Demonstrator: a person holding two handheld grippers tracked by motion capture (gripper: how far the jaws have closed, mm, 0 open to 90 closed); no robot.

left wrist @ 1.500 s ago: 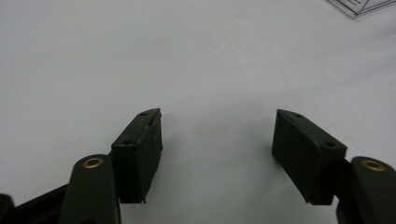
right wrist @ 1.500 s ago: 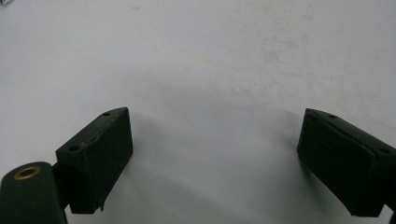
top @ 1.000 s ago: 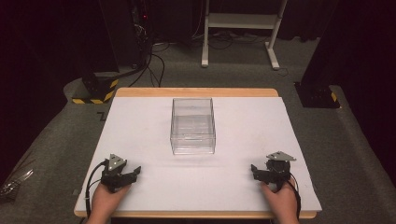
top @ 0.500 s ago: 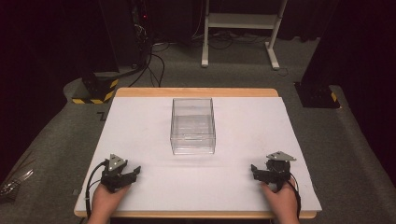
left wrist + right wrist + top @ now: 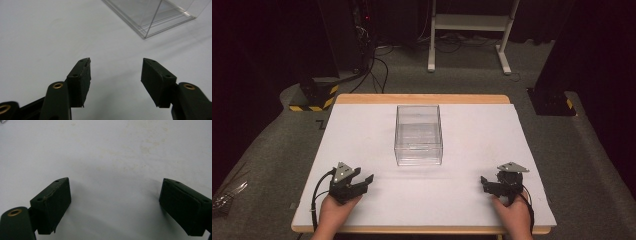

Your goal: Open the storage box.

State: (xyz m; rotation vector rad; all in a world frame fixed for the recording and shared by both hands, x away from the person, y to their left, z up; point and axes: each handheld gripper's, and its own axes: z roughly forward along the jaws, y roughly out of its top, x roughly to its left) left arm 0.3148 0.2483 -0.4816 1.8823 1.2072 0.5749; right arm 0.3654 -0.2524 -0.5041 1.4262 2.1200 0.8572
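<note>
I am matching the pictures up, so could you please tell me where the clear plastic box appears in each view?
High view: clear plastic box at the table's centre.
Left gripper view: its corner, upper right, beyond the open fingers.
Right gripper view: white table surface ahead, no box.
Shared landmark: that white table surface.

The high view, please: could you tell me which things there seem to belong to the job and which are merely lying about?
Likely the job:
clear plastic box
left tongs, open
right tongs, open

Lying about:
white stand
floor cables
</note>
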